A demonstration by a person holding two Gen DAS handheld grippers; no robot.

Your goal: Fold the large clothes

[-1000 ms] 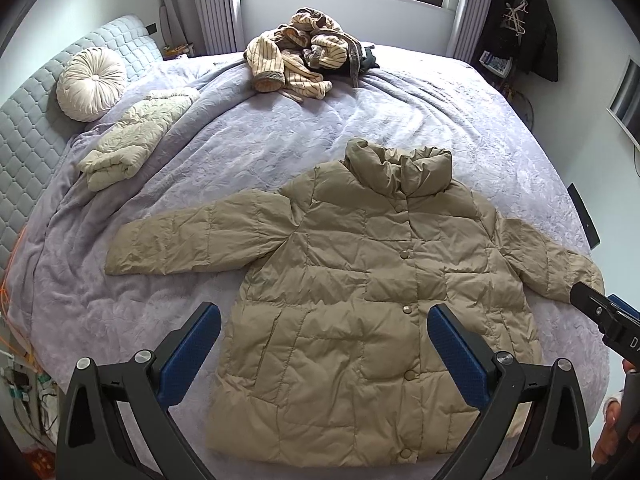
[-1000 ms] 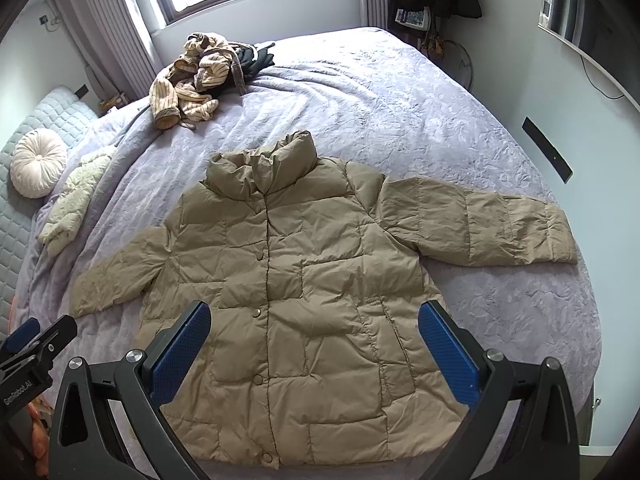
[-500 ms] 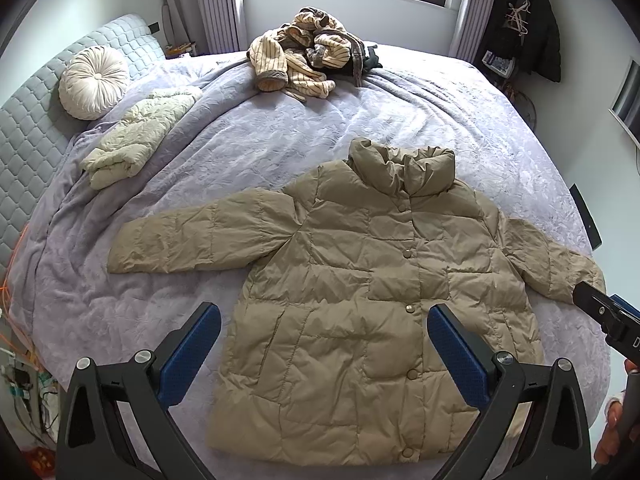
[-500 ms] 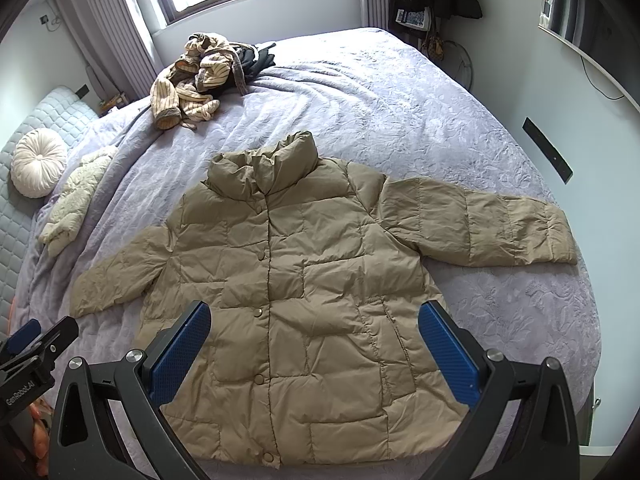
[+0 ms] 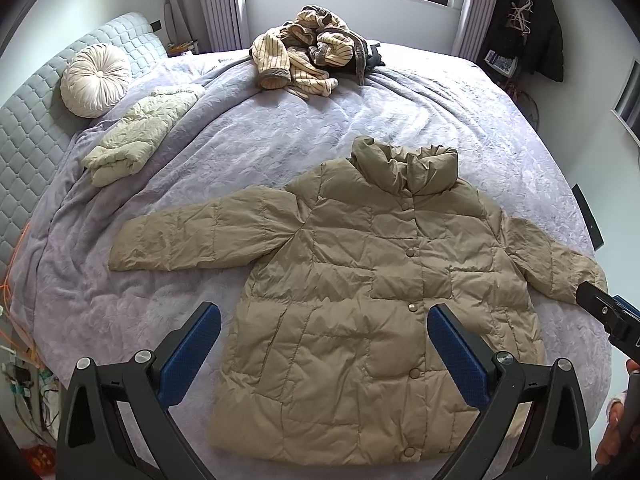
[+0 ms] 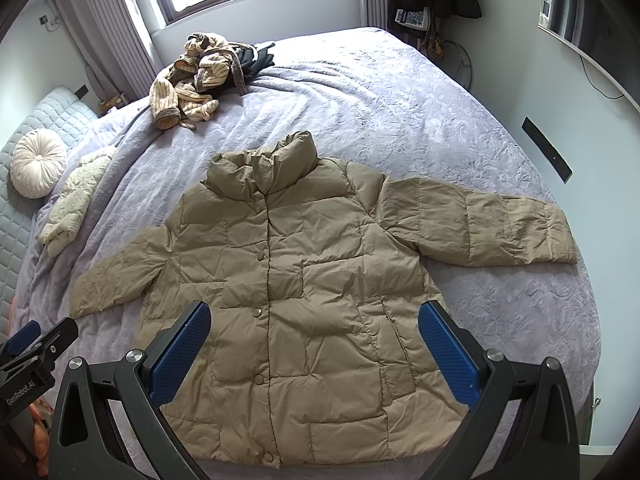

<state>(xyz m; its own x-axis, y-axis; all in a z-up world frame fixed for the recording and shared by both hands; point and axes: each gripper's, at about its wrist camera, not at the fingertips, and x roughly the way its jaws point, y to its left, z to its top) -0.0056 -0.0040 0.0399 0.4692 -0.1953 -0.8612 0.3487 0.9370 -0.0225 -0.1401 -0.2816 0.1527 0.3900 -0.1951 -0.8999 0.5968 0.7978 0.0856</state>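
A tan puffer jacket (image 5: 360, 300) lies flat and face up on the lavender bed cover (image 5: 248, 152), buttoned, both sleeves spread out to the sides; its hem sits at the near edge of the bed. The left gripper (image 5: 324, 356) hangs above the jacket's lower part with its blue pads wide apart and nothing between them; the right gripper (image 6: 314, 354) does the same, its claw spread and empty. In the left wrist view the end of one sleeve is partly hidden behind the other gripper's black body at the right edge; the hem is cut off by the gripper frames in both views. Farther back lie a striped garment heap (image 5: 308, 56), a folded cream jacket (image 5: 136, 136) and a round cushion (image 5: 94, 80); dark clothes beneath the heap are hard to make out.
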